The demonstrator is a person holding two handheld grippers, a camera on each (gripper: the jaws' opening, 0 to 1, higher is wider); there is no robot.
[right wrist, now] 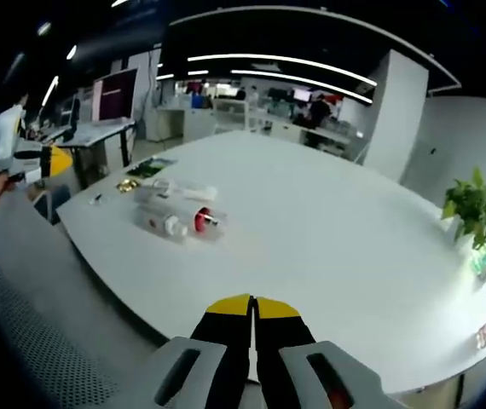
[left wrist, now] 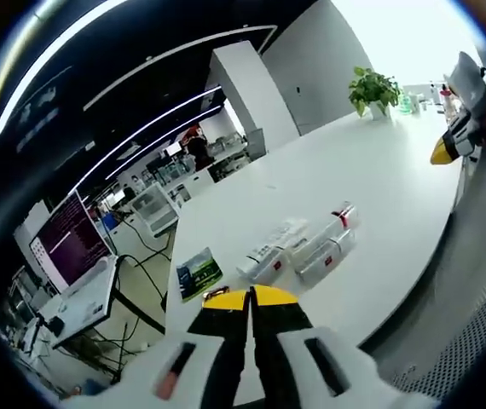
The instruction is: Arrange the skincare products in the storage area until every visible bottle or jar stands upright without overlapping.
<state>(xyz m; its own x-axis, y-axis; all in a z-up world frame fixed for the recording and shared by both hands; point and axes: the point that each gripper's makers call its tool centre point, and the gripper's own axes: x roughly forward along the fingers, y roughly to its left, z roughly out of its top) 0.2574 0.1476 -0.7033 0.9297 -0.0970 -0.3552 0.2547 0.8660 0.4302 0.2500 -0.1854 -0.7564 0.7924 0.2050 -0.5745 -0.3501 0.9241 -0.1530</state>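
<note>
- Left gripper: we log its yellow-tipped jaws pressed together with nothing between them, held above the near edge of the white table.
- Right gripper: jaws likewise closed and empty, hanging off the table's edge, well apart from the products.
- Skincare products: a small cluster of white tubes and bottles, all lying on their sides, touching or crowded against one another; in the right gripper view the same cluster shows a red-capped bottle on its side. None stands upright, so we judge the arranging not yet begun.
- Green card: flat on the table just beside the cluster.
- Potted plant: at the far end, well apart.
- Risks, as we judge them: closed jaws must open before any grasp; round bottles may roll when nudged; the crowding could make one grasp disturb neighbours; the cluster lies near the table edge, so a push could send an item off.
</note>
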